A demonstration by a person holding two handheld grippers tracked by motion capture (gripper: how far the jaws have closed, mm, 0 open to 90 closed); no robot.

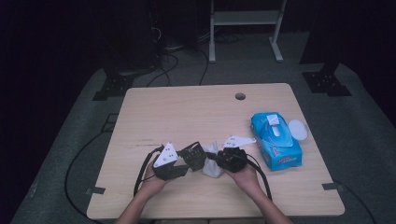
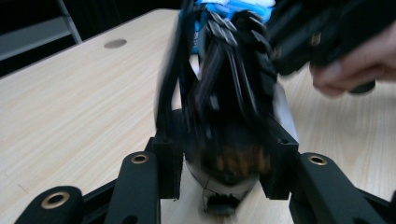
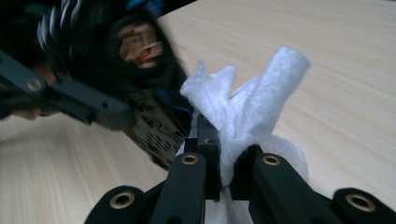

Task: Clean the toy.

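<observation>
Wipe (image 1: 212, 163), white and crumpled, sits near the worktop (image 1: 187, 112) front edge, between left gripper (image 1: 184, 161) and right gripper (image 1: 219, 158); blue wipes pack (image 1: 276, 140) near right edge. Left gripper view: jaws clamp a dark blurred object (image 2: 229, 116), can't identify it. Right gripper view: jaws pinch the wipe (image 3: 247, 116).

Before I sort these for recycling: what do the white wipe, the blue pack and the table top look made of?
White wipe: soft non-woven cloth, matte, fuzzy edges, crumpled in the right gripper.
Blue pack: glossy plastic film, with a white, probably hard plastic flip lid standing open.
Table top: pale wood-grain surface, matte; laminate or real wood, I cannot tell.
</observation>
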